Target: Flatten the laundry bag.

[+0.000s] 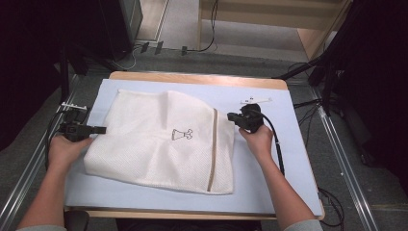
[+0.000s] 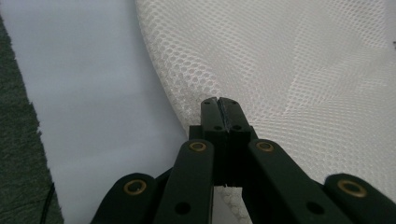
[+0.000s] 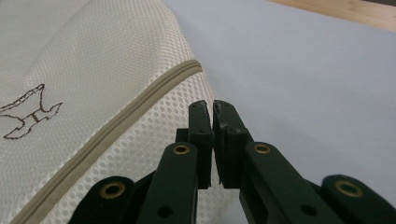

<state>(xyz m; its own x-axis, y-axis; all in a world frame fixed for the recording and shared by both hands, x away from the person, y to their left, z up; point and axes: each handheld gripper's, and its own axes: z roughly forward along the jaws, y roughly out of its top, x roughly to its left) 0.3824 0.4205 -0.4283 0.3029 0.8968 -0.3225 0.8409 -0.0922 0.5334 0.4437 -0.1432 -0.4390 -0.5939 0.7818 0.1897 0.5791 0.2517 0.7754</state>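
A white mesh laundry bag (image 1: pixel 161 142) lies flat in the middle of the high view, on a pale blue sheet (image 1: pixel 269 159) that covers the table (image 1: pixel 197 78). A tan zipper band (image 1: pixel 213 149) runs down its right part, and a small brown embroidered figure (image 1: pixel 182 134) sits near its centre.

The left gripper (image 1: pixel 98 130), at the left of the high view, has its jaws pressed together at the bag's left edge; in the left gripper view (image 2: pixel 218 103) the tips meet over the curved mesh border, seemingly pinching it. The right gripper (image 1: pixel 232 117), at centre right, is likewise closed at the bag's upper right edge, and its own view (image 3: pixel 208 108) shows the tips almost touching over the mesh just past the zipper band.

The bag looks very light, soft and limp, so it should sag and fold between the two holds rather than keep its shape. The open weave gives the pads some bite, yet a thin pinch could slip. The hemmed border and the zipper band appear the firmest places to take hold.
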